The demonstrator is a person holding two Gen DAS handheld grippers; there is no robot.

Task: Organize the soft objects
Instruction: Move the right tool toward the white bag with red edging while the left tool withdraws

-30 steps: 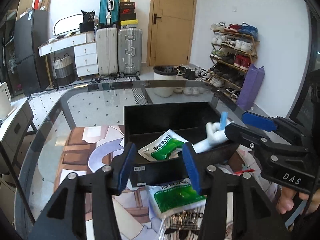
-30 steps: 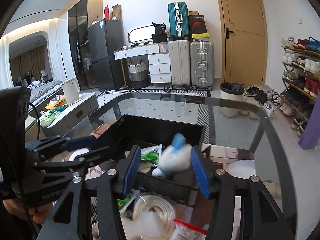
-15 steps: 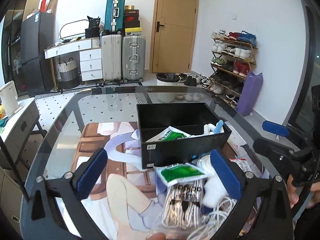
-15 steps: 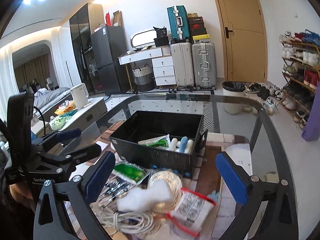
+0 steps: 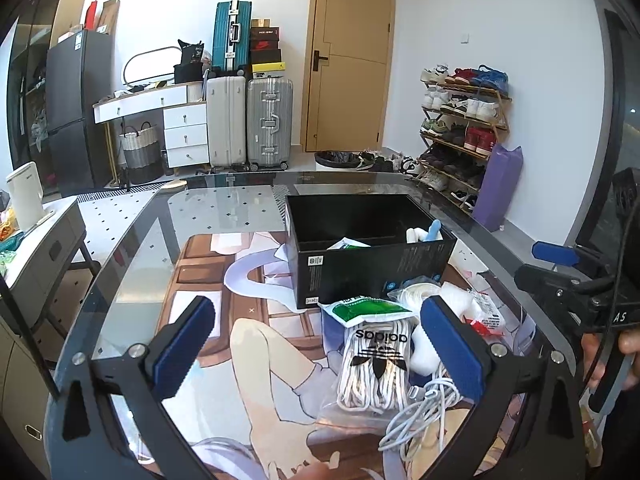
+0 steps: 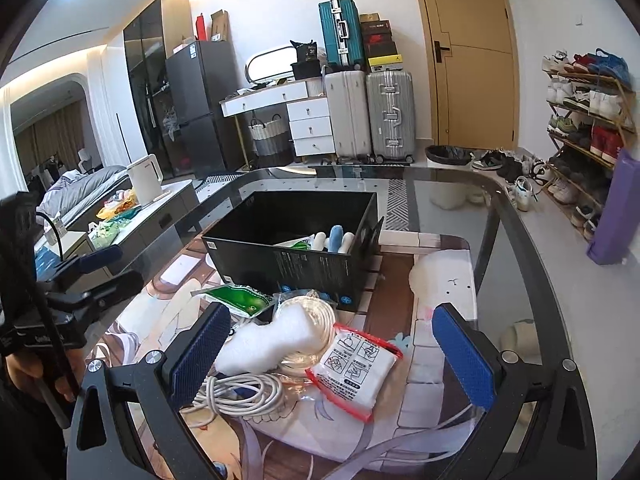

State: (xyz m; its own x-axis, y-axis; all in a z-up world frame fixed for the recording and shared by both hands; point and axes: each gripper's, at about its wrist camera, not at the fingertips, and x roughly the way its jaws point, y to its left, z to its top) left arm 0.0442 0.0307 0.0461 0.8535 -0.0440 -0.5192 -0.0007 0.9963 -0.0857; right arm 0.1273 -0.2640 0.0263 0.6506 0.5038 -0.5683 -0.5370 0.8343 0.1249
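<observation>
Glass table (image 5: 132,264) covered in part by a printed mat (image 5: 256,344). A black box (image 5: 360,276) is set on the mat, at 12 o'clock from both tools.

Left gripper (image 5: 316,344): jaws spread fully apart, having just been opening; nothing is clamped. A bag of white laces (image 5: 376,364) is seen low between the blue pads, untouched. A green-and-white packet (image 5: 366,311) lies just beyond it, against the near wall of the box.

Right gripper (image 6: 330,354): jaws likewise wide apart after just opening, nothing gripped. Between the pads, on the mat, a white foam piece (image 6: 272,338) rests on a coil of clear tubing (image 6: 316,312); a red-edged packet (image 6: 354,372) lies at 3 o'clock of the foam, a white cable (image 6: 236,394) at 7 o'clock. A second green packet (image 6: 238,298) is noted at 11 o'clock of the foam, near the box corner.

Inside the box, against its right wall, a white and blue soft toy (image 6: 334,240) is seen standing, with a green packet (image 6: 298,243) beside it at 9 o'clock.

A hand (image 6: 28,368) is seen on the left tool's handle at the frame edge of the right view.
</observation>
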